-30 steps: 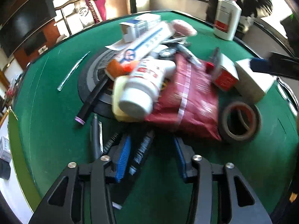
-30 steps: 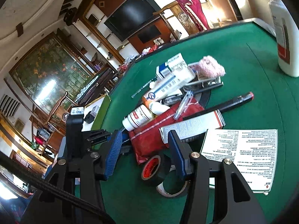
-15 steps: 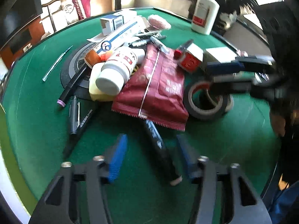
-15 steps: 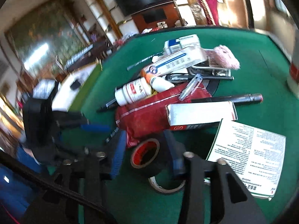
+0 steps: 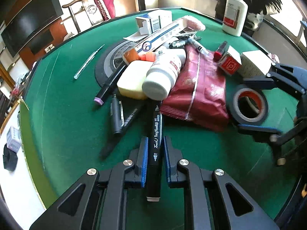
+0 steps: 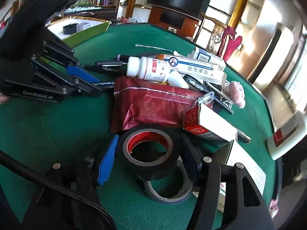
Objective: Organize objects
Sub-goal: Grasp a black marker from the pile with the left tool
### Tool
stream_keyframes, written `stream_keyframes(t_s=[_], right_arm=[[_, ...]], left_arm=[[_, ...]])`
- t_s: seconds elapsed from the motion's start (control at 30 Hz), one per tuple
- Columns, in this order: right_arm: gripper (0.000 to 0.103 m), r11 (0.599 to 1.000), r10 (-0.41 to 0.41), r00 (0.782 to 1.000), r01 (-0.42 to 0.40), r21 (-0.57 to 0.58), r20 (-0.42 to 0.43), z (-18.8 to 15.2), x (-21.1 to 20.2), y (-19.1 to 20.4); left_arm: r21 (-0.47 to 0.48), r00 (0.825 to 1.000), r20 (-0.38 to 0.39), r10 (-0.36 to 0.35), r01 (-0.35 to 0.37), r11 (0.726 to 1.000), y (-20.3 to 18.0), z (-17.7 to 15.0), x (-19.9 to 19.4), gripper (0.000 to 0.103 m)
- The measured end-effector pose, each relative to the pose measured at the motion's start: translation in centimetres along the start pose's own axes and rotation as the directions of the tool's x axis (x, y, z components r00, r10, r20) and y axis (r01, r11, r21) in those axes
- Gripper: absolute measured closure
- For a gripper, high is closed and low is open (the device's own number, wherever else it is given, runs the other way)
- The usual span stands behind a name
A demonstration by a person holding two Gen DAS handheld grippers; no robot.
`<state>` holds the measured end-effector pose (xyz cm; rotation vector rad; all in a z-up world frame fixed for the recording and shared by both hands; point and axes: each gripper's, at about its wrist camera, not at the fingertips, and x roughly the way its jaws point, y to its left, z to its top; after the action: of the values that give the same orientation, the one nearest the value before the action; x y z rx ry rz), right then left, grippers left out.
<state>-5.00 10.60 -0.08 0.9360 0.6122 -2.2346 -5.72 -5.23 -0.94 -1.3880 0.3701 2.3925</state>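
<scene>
Pill bottle (image 5: pixel 163 74) lies on the pouch (image 5: pixel 195 88), tape roll (image 5: pixel 249 105) right of it.

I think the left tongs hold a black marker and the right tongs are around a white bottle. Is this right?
Not quite. The left tongs do hold the black marker, but the right tongs are around the black tape roll, not a bottle, as the right wrist view shows.

Matt green felt table (image 5: pixel 63 115), glossy foil pouch (image 5: pixel 197 88)
</scene>
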Motion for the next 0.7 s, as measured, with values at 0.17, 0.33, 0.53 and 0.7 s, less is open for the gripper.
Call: stream_keyframes(t_s=[0.17,0.33,0.53,0.7], right_arm=[[0.041,0.967,0.248,0.967,-0.251,0.040,0.065,0.2,-1.8,-0.4],[0.041,0.939,0.322,0.945,-0.327,0.105,0.062,-0.1,-1.4,-1.1],[0.041,0.939,0.319,0.947,-0.321,0.125,0.035,-0.3,-1.1,-0.5],[0.041,0.939,0.329,0.944,-0.328,0.103,0.007,-0.2,-0.7,0.8]], left_arm=[[0.012,0.999,-0.003,-0.044,0.045,0.999,-0.3,0.9,0.9,0.088],[-0.002,0.998,0.042,0.040,-0.040,0.999,-0.5,0.9,1.1,0.068],[0.075,1.000,-0.003,-0.017,0.017,0.997,-1.7,0.3,0.4,0.091],[0.092,0.999,-0.020,-0.043,0.044,0.995,-1.3,-1.9,-1.0,0.091]])
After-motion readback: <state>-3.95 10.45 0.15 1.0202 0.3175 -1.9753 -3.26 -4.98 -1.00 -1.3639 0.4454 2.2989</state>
